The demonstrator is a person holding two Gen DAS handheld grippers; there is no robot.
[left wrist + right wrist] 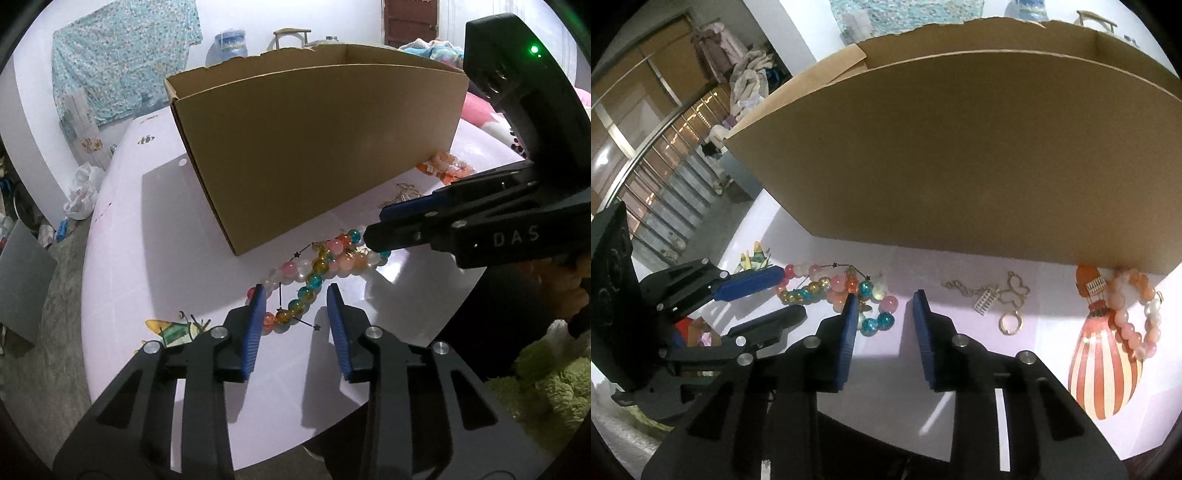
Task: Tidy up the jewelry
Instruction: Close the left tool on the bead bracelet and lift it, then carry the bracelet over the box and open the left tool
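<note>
Several bead bracelets lie tangled on the pale table (pixel 147 240) in front of a cardboard box (pixel 314 140). My left gripper (pixel 295 291) is open, its blue pads either side of the teal and yellow bracelet (pixel 314 281) without pressing it. My right gripper (pixel 884 297) is open too, with teal beads (pixel 871 323) by its left pad. In the left wrist view the right gripper (pixel 375 226) comes in from the right over the pink beads. The left gripper (pixel 792 295) also shows in the right wrist view at the far end of the bead pile (pixel 827 286).
The cardboard box (pixel 960 147) stands close behind the jewelry, its top open. A gold chain with a butterfly charm (pixel 1004 291) and a gold ring (pixel 1010 323) lie to the right. A pink-orange bracelet (pixel 1137 317) rests on a printed balloon picture (pixel 1104 369).
</note>
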